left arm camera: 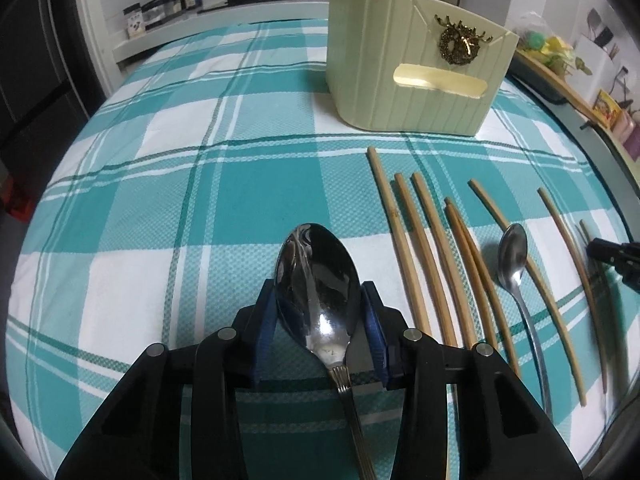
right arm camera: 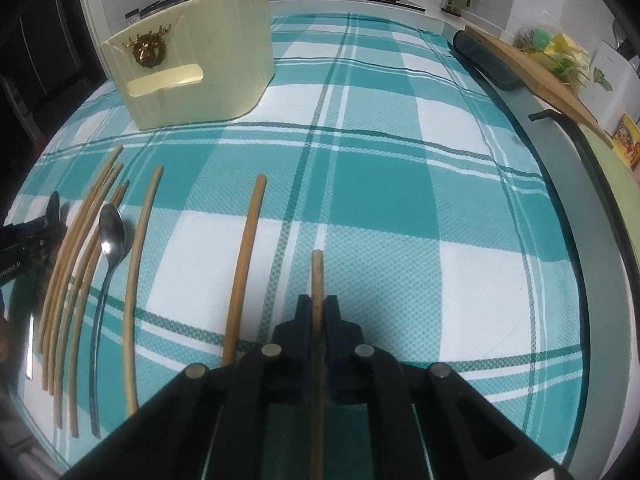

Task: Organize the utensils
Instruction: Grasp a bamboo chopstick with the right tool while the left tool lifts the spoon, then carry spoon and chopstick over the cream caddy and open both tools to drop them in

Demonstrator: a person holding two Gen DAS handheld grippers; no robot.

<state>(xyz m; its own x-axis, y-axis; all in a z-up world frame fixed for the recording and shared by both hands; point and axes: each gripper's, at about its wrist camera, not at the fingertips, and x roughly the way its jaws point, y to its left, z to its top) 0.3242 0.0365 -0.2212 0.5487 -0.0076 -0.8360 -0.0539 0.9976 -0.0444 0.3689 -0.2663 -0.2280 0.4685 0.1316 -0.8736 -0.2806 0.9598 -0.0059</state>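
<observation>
Clearly slick, stiff steel — large spoon (left arm camera: 316, 280) clamped across its bowl by left tool (left arm camera: 320, 308); safer at the neck. Right tool (right arm camera: 318, 312) clenched on light, rigid chopstick (right arm camera: 317, 276) — easily pivots.

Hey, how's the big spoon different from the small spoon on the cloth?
The big spoon sits between the left gripper's pads, gripped at its bowl; the small spoon lies free on the checked cloth among the chopsticks. The big spoon's bowl is far wider and its handle ridged; the small spoon's is plain. Both are shiny metal, bowls pointing toward the holder.
</observation>
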